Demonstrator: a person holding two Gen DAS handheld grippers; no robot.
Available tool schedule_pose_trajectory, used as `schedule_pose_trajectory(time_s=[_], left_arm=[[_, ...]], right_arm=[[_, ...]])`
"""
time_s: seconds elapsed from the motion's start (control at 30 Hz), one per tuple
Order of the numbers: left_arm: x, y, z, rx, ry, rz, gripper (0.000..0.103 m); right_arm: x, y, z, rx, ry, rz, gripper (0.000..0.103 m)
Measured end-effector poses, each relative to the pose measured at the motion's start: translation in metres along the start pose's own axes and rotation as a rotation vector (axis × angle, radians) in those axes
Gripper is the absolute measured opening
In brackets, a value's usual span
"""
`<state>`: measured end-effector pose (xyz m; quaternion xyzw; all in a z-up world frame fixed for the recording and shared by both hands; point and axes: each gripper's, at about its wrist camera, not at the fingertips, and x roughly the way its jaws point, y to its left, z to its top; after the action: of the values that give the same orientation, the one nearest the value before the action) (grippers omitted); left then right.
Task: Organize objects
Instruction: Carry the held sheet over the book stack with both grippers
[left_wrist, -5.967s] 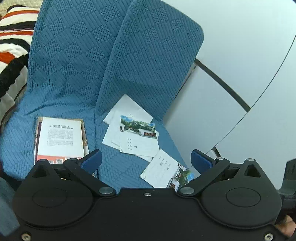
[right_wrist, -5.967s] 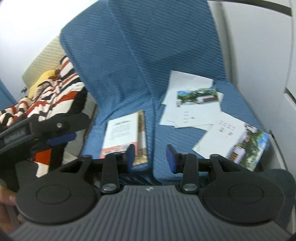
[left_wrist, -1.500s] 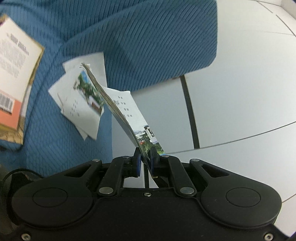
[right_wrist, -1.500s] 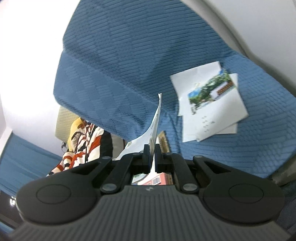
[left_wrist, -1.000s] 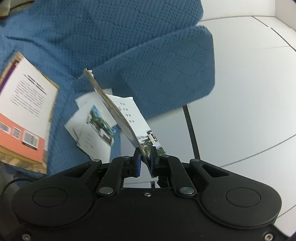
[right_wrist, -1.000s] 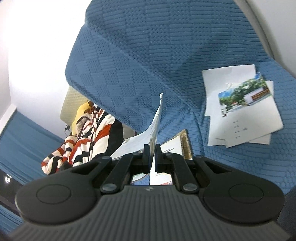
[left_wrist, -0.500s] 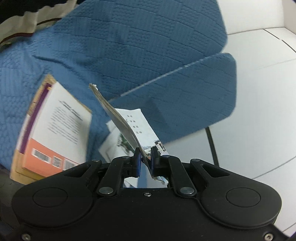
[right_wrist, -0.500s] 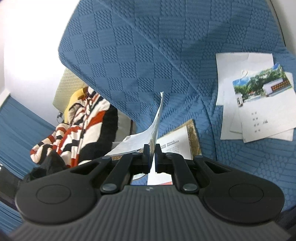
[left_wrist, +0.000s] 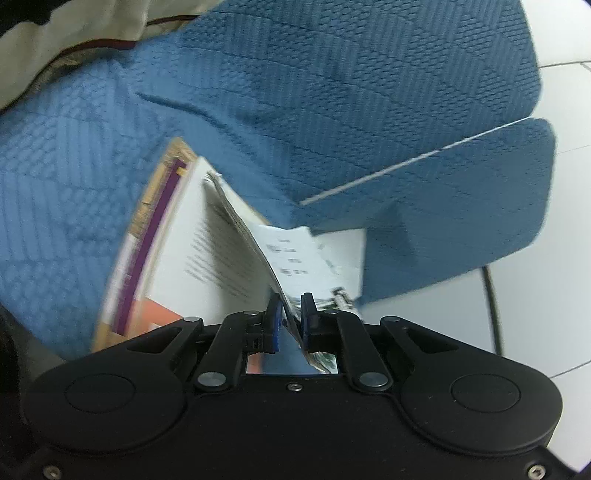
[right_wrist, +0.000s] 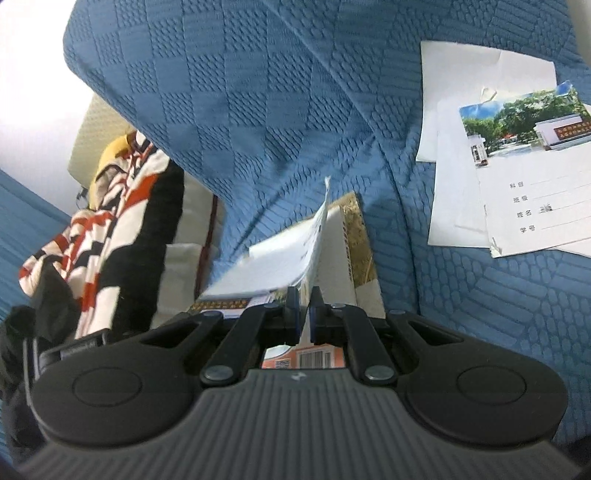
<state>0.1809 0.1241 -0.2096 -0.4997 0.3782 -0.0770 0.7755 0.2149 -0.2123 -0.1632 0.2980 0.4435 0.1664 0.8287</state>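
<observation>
Plainly, from the left wrist, the left claw (left_wrist: 289, 317) is clamped on one corner of a thin booklet (left_wrist: 291, 254), which rises edge-on from between the blue pads and leans up and to the left; just beyond it, lower on the blue sofa seat (left_wrist: 74, 206), lies a book (left_wrist: 177, 258) with a white and orange cover and a purple stripe, its long axis running away from the camera and tilted rightward; the booklet's free edge hangs over that cover, though the blur hides whether they touch.

From the right wrist, the right claw (right_wrist: 303, 314) is likewise closed on the same booklet (right_wrist: 295, 251) at another corner, the sheet curling away to the left; the book (right_wrist: 343, 254) sits directly ahead of and beneath the pads, its barcode end nearest; well off to the right, a loose pile of papers (right_wrist: 517, 177) with a photo cover rests on the seat; a striped garment (right_wrist: 110, 221) lies to the left.

Judging by this, the booklet is nearly over the book, both claws equally near, so the coming move should be a level lowering along the book's long axis.
</observation>
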Motion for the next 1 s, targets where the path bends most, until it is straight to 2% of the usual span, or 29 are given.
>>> schedule_pose_trajectory(time_s=[0.4, 0.57, 0.6, 0.63, 0.67, 0.7, 0.73, 0.9, 1.0], left_arm=[[0.011, 0.023, -0.004, 0.011, 0.019, 0.162, 0.01], [0.009, 0.022, -0.009, 0.043, 0.024, 0.207, 0.029], [0.008, 0.021, -0.009, 0.051, 0.021, 0.213, 0.033], [0.006, 0.019, -0.01, 0.065, 0.014, 0.22, 0.042], [0.004, 0.017, -0.011, 0.076, 0.009, 0.229, 0.046], [0.003, 0.015, -0.011, 0.087, 0.003, 0.238, 0.046], [0.003, 0.014, -0.011, 0.097, -0.001, 0.246, 0.046], [0.009, 0.01, -0.008, 0.124, 0.004, 0.276, 0.046], [0.017, 0.008, -0.006, 0.165, 0.005, 0.317, 0.046]], right_arm=[[0.022, -0.009, -0.021, -0.003, 0.079, -0.039, 0.011], [0.023, -0.012, -0.032, -0.009, 0.11, -0.049, 0.013], [0.022, -0.012, -0.032, -0.015, 0.115, -0.055, 0.019], [0.02, -0.012, -0.032, -0.021, 0.119, -0.062, 0.03], [0.017, -0.012, -0.033, -0.032, 0.119, -0.068, 0.038], [0.013, -0.013, -0.033, -0.042, 0.113, -0.074, 0.064], [0.009, -0.013, -0.033, -0.048, 0.1, -0.08, 0.08], [0.001, -0.018, -0.028, -0.063, 0.044, -0.118, 0.079], [0.009, -0.015, -0.024, -0.116, 0.024, -0.16, 0.078]])
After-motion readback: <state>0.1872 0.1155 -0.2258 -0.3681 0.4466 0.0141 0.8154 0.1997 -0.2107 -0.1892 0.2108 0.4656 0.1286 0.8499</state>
